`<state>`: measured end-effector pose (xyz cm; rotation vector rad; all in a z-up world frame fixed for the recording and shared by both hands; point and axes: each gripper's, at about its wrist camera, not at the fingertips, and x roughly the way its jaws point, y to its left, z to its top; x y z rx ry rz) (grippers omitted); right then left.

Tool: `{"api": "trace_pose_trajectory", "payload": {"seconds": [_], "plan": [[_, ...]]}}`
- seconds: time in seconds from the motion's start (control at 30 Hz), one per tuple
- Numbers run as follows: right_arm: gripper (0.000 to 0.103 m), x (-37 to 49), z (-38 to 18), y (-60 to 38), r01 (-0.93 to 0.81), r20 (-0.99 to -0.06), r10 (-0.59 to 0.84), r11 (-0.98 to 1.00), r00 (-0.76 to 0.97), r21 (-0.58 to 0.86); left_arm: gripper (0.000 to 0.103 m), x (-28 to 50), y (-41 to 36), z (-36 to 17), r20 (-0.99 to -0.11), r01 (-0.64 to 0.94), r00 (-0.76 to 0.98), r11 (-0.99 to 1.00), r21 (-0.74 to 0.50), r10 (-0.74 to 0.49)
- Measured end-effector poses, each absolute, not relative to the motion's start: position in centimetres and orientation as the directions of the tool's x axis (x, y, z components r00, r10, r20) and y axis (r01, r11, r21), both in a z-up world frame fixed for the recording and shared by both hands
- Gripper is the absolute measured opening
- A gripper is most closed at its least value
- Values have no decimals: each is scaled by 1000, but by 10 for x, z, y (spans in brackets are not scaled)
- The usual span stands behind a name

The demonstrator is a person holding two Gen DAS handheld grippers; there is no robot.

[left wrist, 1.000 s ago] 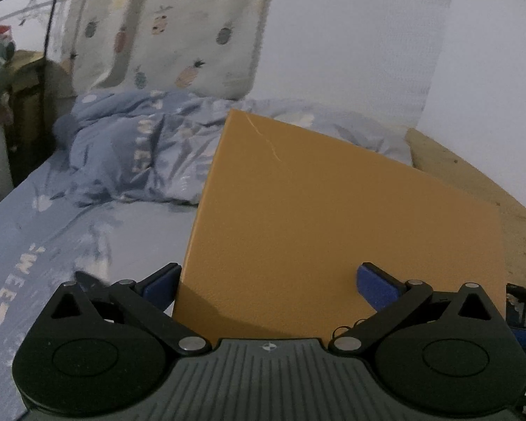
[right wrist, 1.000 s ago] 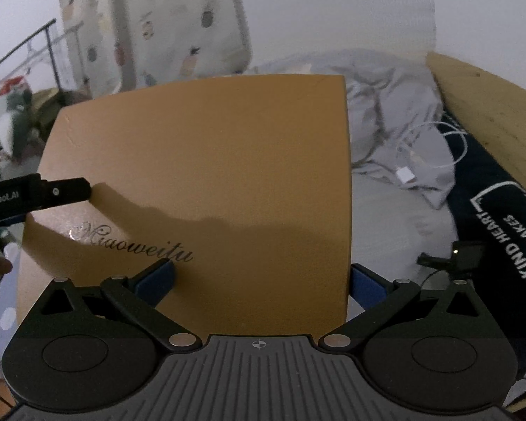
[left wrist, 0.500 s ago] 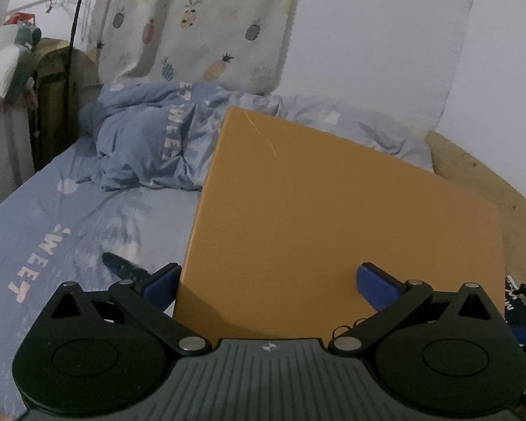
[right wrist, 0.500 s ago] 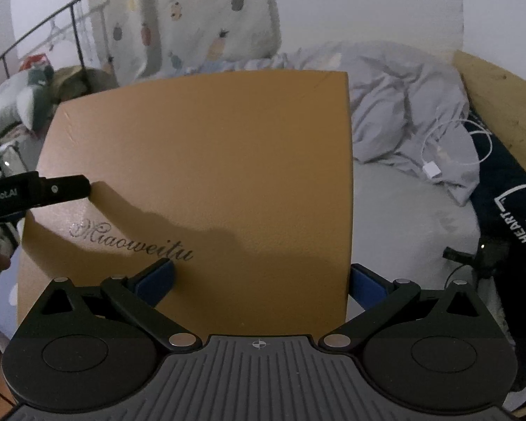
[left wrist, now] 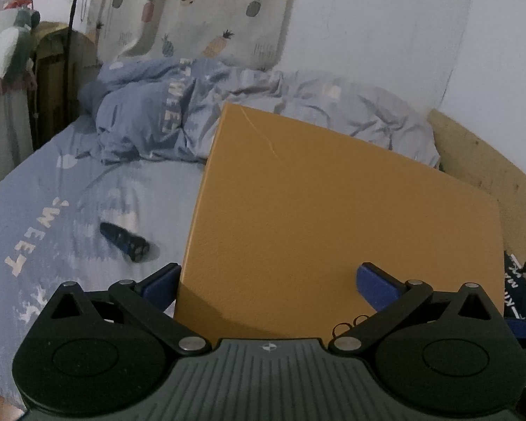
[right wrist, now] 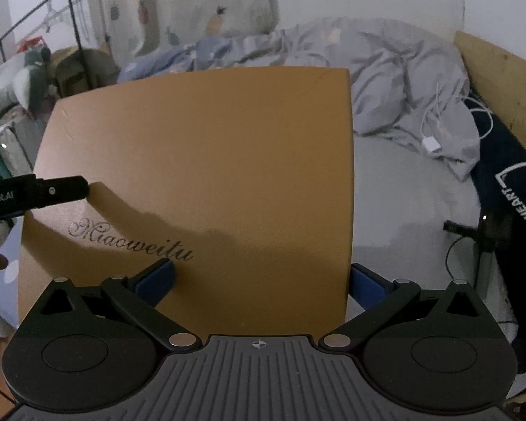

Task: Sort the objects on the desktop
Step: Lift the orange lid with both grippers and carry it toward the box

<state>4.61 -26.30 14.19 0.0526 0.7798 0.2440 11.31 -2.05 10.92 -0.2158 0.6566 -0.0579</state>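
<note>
A large orange mat [left wrist: 336,217] with the script "Miaoweitu" fills both views; it also shows in the right wrist view [right wrist: 207,175]. It is held up over a bed. My left gripper [left wrist: 266,280] stands wide, one blue finger behind the mat's left edge and one in front of its face. My right gripper [right wrist: 259,277] likewise straddles the mat's right edge, one finger in front, one behind. The left gripper's black body [right wrist: 35,194] shows at the mat's left side in the right wrist view.
A dark blue electric shaver [left wrist: 124,242] lies on the blue sheet [left wrist: 45,217]. A rumpled duvet [left wrist: 157,119] lies at the back. A white charger cable [right wrist: 435,140] and a black cable with a clip [right wrist: 473,228] lie right. A wooden bed board [right wrist: 494,66] runs along the right.
Both grippers and the mat have risen and tilted, so more of the bed shows. The shaver has come into the left wrist view.
</note>
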Motion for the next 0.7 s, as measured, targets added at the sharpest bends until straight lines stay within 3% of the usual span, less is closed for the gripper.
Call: {"api": "trace_pose_trajectory", "payload": {"seconds": [0.7], "plan": [[103, 48, 99, -263, -203, -747, 238, 969, 620, 140, 103, 113, -21, 70, -674, -32, 728, 976, -215, -125]]}}
